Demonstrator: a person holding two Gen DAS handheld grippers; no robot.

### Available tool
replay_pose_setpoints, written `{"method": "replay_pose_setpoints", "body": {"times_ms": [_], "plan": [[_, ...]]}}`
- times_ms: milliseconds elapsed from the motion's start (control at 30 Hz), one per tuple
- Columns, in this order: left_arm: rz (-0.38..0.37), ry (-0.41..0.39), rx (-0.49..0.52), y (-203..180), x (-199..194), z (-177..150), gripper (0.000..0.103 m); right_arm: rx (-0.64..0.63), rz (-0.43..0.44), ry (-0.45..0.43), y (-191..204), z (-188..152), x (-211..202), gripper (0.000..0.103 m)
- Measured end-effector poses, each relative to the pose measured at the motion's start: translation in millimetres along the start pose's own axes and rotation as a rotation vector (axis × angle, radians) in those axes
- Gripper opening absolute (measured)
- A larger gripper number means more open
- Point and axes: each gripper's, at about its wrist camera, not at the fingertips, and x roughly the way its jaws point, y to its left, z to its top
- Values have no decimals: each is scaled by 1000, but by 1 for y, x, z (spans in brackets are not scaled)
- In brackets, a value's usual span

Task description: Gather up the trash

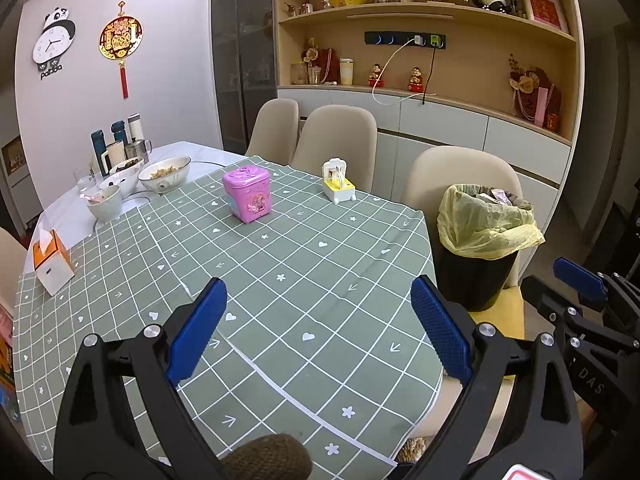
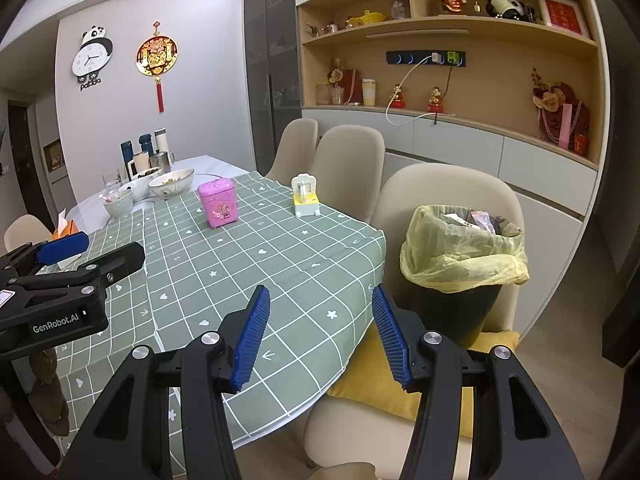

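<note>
The trash bin (image 2: 460, 268), black with a yellow liner bag (image 1: 486, 224) folded over its rim, stands on the cushioned seat of a chair (image 2: 448, 196) pulled up against the table (image 1: 280, 280). It lies ahead and to the right of my right tongs (image 2: 320, 336), near them, and well off to the right of my left tongs (image 1: 320, 328). The right hand is plainly the nearer one to it. Wrappers and paper already show above its rim, so I judge that it is largely filled.

Both pairs of tongs are spread wide with nothing between their blue pads; each hangs over the near part of the green checked tablecloth (image 2: 240, 264), pointing forward and down.

I see no loose scrap on the cloth in front of me. What stands there is a pink tin (image 1: 248, 194), ahead and slightly left of my left tongs, and a small yellow and white toy (image 1: 338, 180) further off near the far edge; neither looks like rubbish. The bowls (image 1: 164, 174) and an orange tissue box (image 1: 50, 262) sit far to the left.

So the coming move turns on the bin to my right: any reach toward it falls to my right tongs, upright mouth facing up.
</note>
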Motion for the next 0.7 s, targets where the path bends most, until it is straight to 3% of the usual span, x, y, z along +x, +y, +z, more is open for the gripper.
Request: {"method": "replay_pose_setpoints", "body": {"times_ms": [700], "plan": [[-49, -4, 27, -17, -5, -2, 89, 39, -36, -25, -15, 1, -15, 50]]}}
